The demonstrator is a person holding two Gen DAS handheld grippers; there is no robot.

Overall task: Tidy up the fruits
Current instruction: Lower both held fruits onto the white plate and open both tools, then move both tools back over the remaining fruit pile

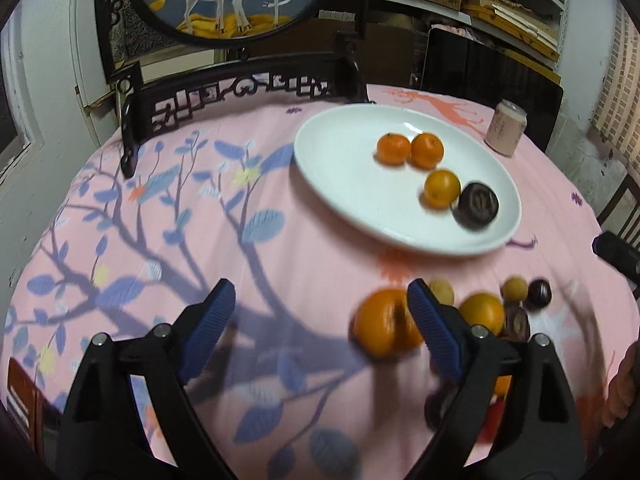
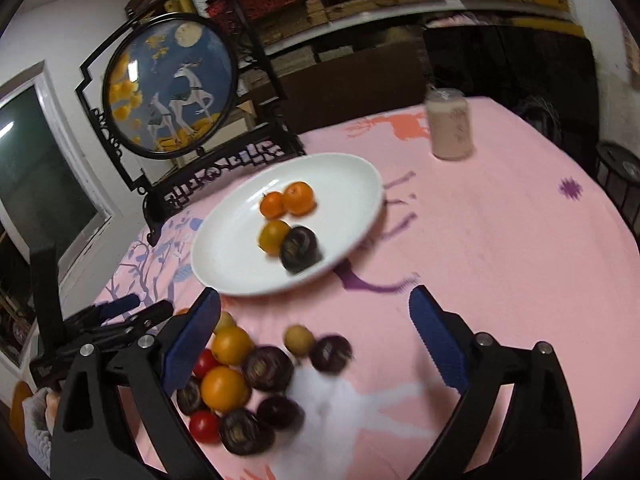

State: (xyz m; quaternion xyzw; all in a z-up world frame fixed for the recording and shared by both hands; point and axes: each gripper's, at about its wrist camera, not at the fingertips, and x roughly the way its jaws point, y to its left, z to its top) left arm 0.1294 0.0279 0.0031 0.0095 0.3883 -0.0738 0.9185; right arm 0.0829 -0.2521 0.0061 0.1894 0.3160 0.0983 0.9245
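Four fruits are seen on the white plate [image 1: 344, 184], which rests on the pink tablecloth [image 1: 200, 208] beyond both grippers: two small oranges [image 1: 410, 150] touching each other, a yellower orange [image 1: 441, 188] nearer the camera, and a dark purple fruit [image 1: 478, 202] pressed against it.

Behind the plate a dark carved screen [image 1: 236, 92] with a round deer picture is stood, and a pale pink can [image 1: 505, 128] is set well apart on the far side of the cloth.

The left gripper [image 1: 320, 328] is held above the cloth with its blue fingers [image 1: 208, 324] wide apart and nothing between them. A large orange [image 1: 384, 324] lies just outside its right-hand finger, partly hidden by it; whether they touch cannot be told.

The right gripper [image 2: 316, 340] is likewise spread wide with nothing clamped. A loose pile of fruit [image 2: 244, 376] lies on the cloth near its left-hand finger, some pieces within the gap: two oranges, several dark purple wrinkled fruits, two red tomatoes [image 2: 205, 426] and a small yellowish fruit [image 2: 298, 338]. All are blurred.

At the left edge of the right wrist view, a hand in a grey sleeve [image 2: 38, 420] is seen.
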